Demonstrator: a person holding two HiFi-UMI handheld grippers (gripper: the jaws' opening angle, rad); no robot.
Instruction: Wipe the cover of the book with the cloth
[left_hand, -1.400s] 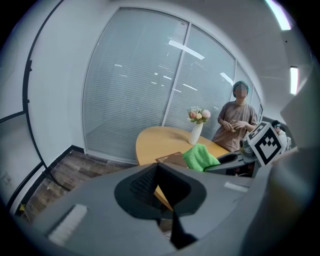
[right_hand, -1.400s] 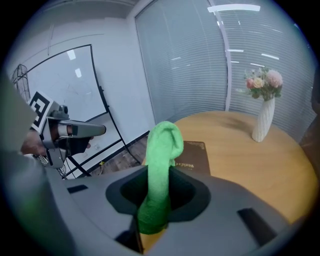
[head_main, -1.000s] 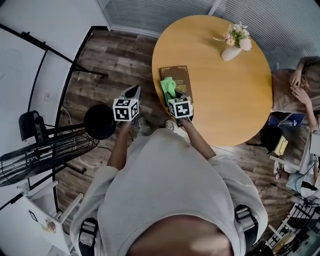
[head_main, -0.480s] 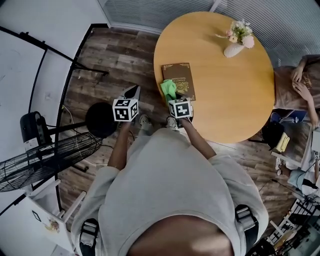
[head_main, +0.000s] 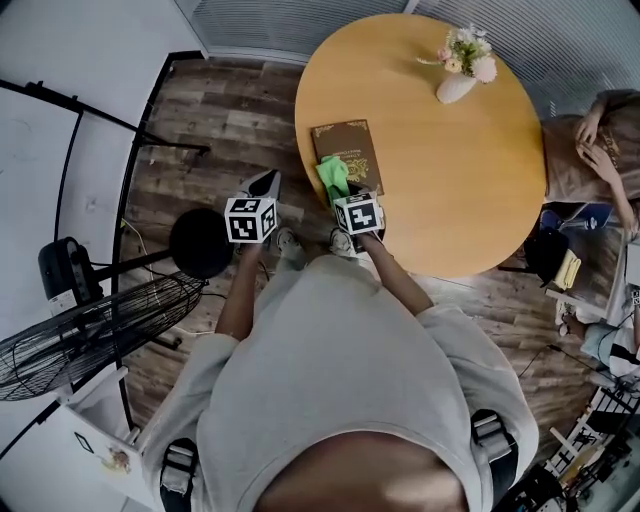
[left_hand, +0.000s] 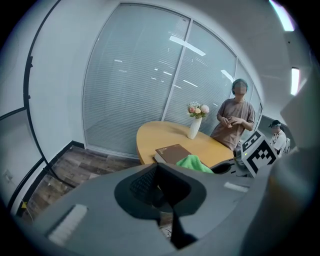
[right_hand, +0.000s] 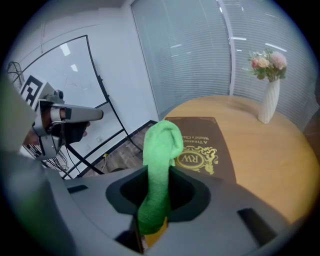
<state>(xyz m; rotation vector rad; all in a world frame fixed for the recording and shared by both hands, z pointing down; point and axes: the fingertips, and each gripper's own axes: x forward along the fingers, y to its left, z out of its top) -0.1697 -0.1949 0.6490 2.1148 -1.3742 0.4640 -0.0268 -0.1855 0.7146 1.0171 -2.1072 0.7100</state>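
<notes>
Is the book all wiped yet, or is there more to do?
Only just starting. Done: the green cloth is picked up, with the right gripper shut on it. In hand: the cloth is held over the near end of the brown book on the table; I cannot tell whether it touches. Left: probably the whole wipe across the cover. The left gripper is shut, empty, off beside the table.

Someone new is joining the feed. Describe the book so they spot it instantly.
Find the round wooden table. At its edge nearest the camera wearer, far from the white flower vase, lies the book. It is the only flat dark-brown rectangle there, gold ornament on its cover, with the bright green cloth just before it.
</notes>
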